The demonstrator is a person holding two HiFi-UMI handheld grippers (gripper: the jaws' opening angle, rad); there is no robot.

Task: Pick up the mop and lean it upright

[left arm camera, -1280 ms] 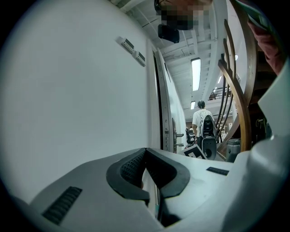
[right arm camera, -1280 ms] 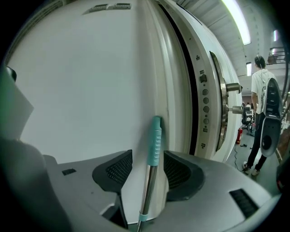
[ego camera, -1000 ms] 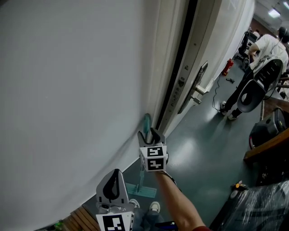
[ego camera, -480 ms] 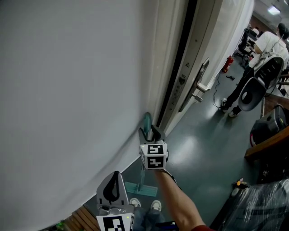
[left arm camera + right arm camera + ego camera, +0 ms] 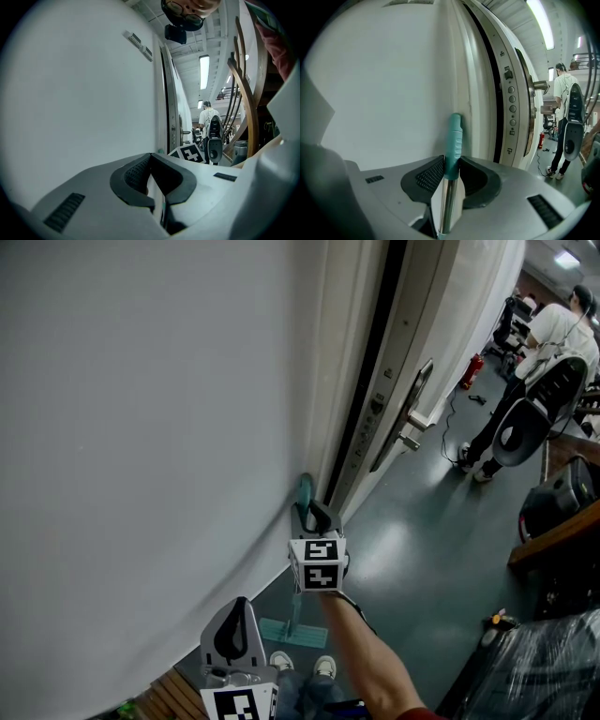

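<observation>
The mop stands upright against the white wall, its teal grip touching the wall beside the door frame and its flat teal head on the floor below. My right gripper is around the handle just under the grip top. In the right gripper view its jaws are closing, and both pads meet the teal grip above the metal shaft; the right gripper holds it. My left gripper hangs lower left, away from the mop, shut with nothing in it.
A pale door with a lever handle stands just right of the mop. Farther right are a person, a grey chair back, a red fire extinguisher and a wooden edge. My shoes are near the mop head.
The right gripper's jaws have narrowed onto the mop handle. The mop and the left gripper have stayed where they were.
</observation>
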